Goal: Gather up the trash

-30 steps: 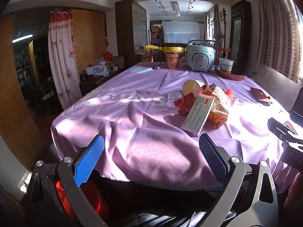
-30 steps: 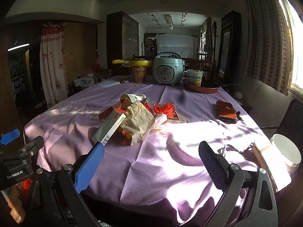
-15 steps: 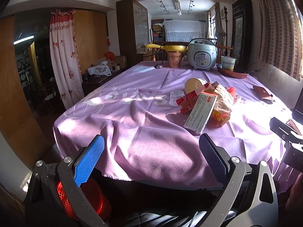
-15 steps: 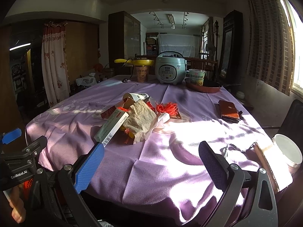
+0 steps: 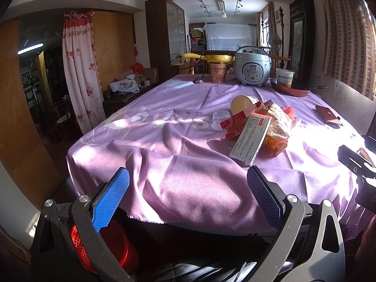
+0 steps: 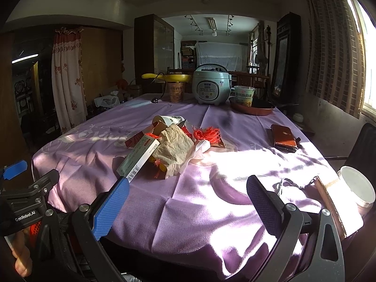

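Note:
A trash pile lies mid-table on the purple cloth (image 5: 178,164): a long white carton (image 5: 250,138), crumpled brown paper (image 5: 278,123), red wrappers (image 5: 231,121), a tipped paper cup (image 5: 242,103) and a clear plastic cup (image 5: 219,119). In the right wrist view I see the carton (image 6: 138,157), paper (image 6: 174,148) and an orange tangle (image 6: 208,132). My left gripper (image 5: 188,195) is open and empty at the near table edge. My right gripper (image 6: 188,202) is open and empty, short of the pile. A red bin (image 5: 103,246) sits below the left gripper.
At the far end stand a rice cooker (image 6: 211,87), two noodle cups (image 6: 244,95) and a red pan (image 6: 252,109). A brown wallet (image 6: 283,137) lies right. A white lidded tub (image 6: 357,188) and a brown paper bag (image 6: 329,202) sit at the near right edge.
Both grippers have drifted slightly, shifting the view a little; the pile sits a touch farther right in the right wrist view. Jaws stay open and nothing was grasped.

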Available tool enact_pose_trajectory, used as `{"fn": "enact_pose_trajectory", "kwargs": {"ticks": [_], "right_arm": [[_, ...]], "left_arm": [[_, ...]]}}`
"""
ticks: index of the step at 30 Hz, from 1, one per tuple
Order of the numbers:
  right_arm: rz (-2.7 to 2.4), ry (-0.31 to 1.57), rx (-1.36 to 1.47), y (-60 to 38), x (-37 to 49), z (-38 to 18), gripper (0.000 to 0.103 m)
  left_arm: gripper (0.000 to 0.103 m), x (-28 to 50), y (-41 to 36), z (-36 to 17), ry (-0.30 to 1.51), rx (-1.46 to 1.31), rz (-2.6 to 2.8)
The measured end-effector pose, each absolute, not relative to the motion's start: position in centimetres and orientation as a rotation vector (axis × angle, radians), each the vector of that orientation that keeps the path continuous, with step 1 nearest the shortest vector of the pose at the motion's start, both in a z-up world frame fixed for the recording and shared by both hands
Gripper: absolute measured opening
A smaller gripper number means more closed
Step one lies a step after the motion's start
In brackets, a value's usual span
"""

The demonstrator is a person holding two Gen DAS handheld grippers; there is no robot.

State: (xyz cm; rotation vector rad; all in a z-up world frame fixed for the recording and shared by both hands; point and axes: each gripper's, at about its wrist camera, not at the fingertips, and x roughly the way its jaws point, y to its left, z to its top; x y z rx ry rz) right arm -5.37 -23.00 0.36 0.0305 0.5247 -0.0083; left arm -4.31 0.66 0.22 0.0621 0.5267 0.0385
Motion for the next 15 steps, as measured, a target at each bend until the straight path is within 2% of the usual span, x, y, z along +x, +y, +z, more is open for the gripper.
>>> {"fn": "enact_pose_trajectory", "kwargs": {"ticks": [15], "right_arm": [[-0.008, 0.524, 0.030, -23.00, -5.38, 0.34, 0.098]], "left_arm": [[0.096, -4.23, 0.74, -0.05, 0.539, 0.060, 0.044]]}}
